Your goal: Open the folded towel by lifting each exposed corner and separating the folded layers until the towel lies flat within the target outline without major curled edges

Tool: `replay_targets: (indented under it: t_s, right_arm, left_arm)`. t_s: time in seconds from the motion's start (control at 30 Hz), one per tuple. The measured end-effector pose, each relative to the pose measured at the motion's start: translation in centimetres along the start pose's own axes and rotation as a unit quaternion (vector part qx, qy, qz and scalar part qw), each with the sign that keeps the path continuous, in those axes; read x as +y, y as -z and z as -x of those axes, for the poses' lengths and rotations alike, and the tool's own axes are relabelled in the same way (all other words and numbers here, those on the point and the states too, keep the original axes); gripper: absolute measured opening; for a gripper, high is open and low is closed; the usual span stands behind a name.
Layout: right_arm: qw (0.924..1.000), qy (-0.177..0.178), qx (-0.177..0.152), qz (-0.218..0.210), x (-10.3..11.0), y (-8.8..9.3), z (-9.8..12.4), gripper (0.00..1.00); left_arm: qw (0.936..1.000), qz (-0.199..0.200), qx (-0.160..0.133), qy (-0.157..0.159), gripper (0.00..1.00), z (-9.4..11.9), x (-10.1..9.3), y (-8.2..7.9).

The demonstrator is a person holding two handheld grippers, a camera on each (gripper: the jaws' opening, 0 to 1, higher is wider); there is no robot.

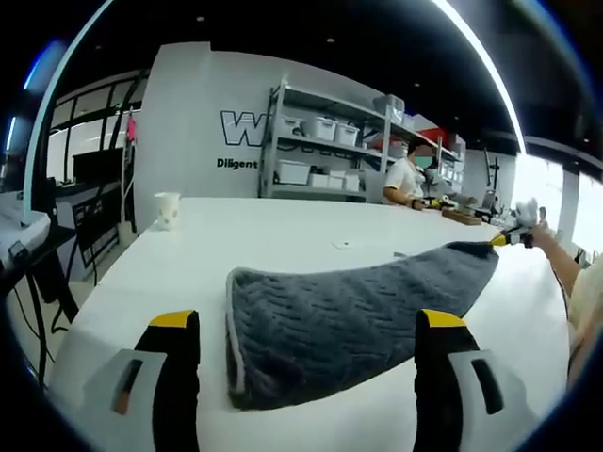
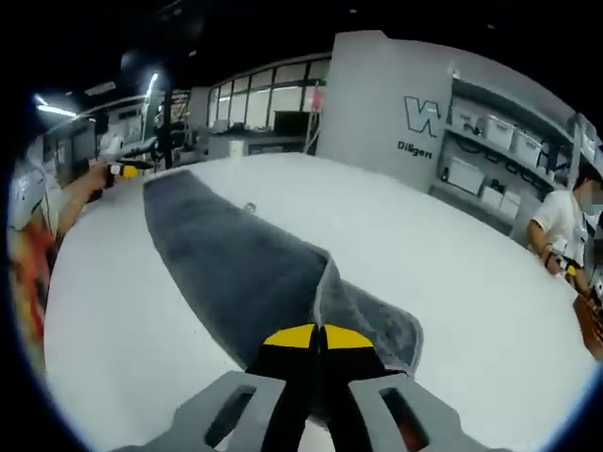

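On the grey wall panel [image 1: 188, 122], a large outlined letter "W" [image 1: 237, 128] is seen, the rest of the word being hidden behind the shelving unit [image 1: 320, 141]. Beneath it, the smaller dark word "Diligent" [image 1: 236, 163] can be read. In the right gripper view, the same wall lettering is shown as a partial "W" [image 2: 423, 115] above "Diligen" [image 2: 415, 149], cut off by the shelves.

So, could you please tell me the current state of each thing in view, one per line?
Towel: grey, stretched long across the white table, one end pinched and lifted, not flat yet.
Right tongs: shut on the towel's corner, raising it off the table.
Left tongs: open, jaws apart either side of the towel's near end, gripping nothing.
Paper cup: upright near the table's far edge.
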State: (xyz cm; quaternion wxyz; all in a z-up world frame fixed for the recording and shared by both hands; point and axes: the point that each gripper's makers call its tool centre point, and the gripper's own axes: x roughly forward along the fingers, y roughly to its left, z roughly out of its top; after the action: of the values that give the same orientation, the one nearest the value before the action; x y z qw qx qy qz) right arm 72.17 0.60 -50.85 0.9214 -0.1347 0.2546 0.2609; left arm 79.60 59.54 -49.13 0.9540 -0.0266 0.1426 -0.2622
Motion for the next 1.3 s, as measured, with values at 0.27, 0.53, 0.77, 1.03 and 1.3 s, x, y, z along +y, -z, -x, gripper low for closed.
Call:
replay_targets:
  t_s: [0.27, 0.53, 0.77, 1.03, 1.3]
  right_arm:
    - [0.9967, -0.032, 0.072, 0.021, 1.7, 2.4, -1.5, 0.00]
    - [0.9953, -0.021, 0.092, 0.022, 1.8, 2.7, -2.6, 0.00]
    - [0.9956, 0.011, 0.089, 0.029, 1.0, 1.0, -2.6, 0.28]
    - [0.9940, 0.061, 0.075, 0.053, -0.5, -2.4, -4.4, 0.25]
    - [0.9904, 0.067, 0.099, 0.070, -0.2, -3.4, -8.0, 0.19]
  left_arm:
    - [0.9999, -0.008, 0.013, 0.004, 0.93, -0.1, -0.1, 0.4]
    - [0.9998, -0.007, 0.019, 0.004, 0.94, -0.2, -0.1, 0.7]
    - [0.9998, -0.008, 0.019, 0.005, 0.94, -0.1, 0.0, 0.7]
    - [0.9998, -0.010, 0.018, 0.004, 0.93, 0.0, 0.0, 0.5]
    - [0.9998, -0.006, 0.018, 0.005, 0.93, 0.1, 0.1, 0.6]
